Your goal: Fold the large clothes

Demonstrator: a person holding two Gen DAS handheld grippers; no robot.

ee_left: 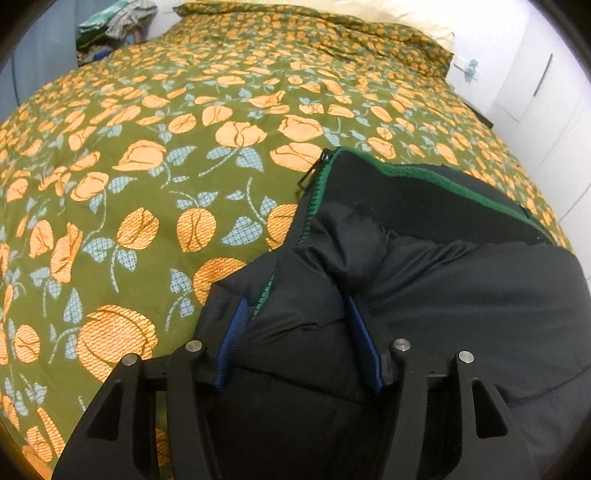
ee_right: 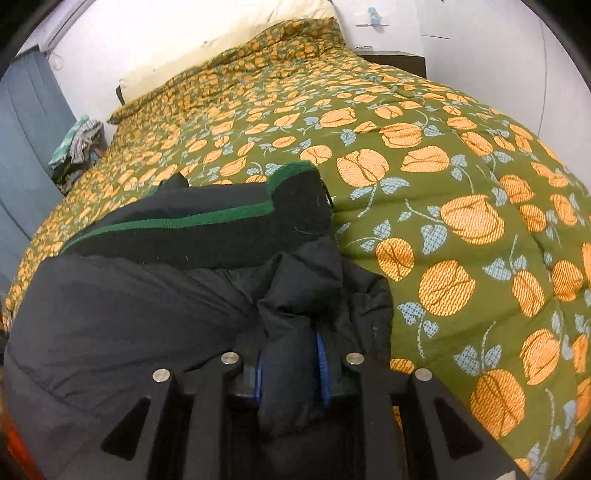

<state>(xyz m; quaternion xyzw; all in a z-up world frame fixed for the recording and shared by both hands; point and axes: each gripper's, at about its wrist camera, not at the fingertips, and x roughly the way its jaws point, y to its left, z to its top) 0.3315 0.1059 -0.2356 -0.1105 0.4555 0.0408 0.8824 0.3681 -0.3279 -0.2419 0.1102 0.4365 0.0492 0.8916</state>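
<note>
Left hand-held gripper (ee_left: 299, 328) is clamping a thick bunch of the black puffer jacket (ee_left: 461, 288) – blue pads (ee_left: 232, 338) pressing into padded fabric on both sides, jaws standing fairly wide because the bunch is bulky. The green zipper (ee_left: 317, 192) edge is running up from the grip toward the collar (ee_left: 424, 184), which is lying black with green trim on the bed (ee_left: 147, 166).

Right hand-held gripper (ee_right: 291, 365) is pinching a narrower roll of the same jacket (ee_right: 129, 302), jaws close together, fabric filling the gap between the pads (ee_right: 322, 363). The green-trimmed collar (ee_right: 221, 214) is stretching across toward the left of that view.

Jacket is sitting at the near edge of the bed, on the floral cover (ee_right: 461, 184), mostly bunched rather than flat. A pile of other clothes (ee_left: 110, 29) is lying at the far corner, well apart.

Step in hand, as I'm reading it – both grippers are gripping the jacket near its shoulders or front edges, laying it out before any real fold. Next move is calling for pulling the two grips apart to take out the slack, spreading the body flat on the cover, then letting go to regrip for a fold. Puffy fabric is likely slipping or springing back.
</note>
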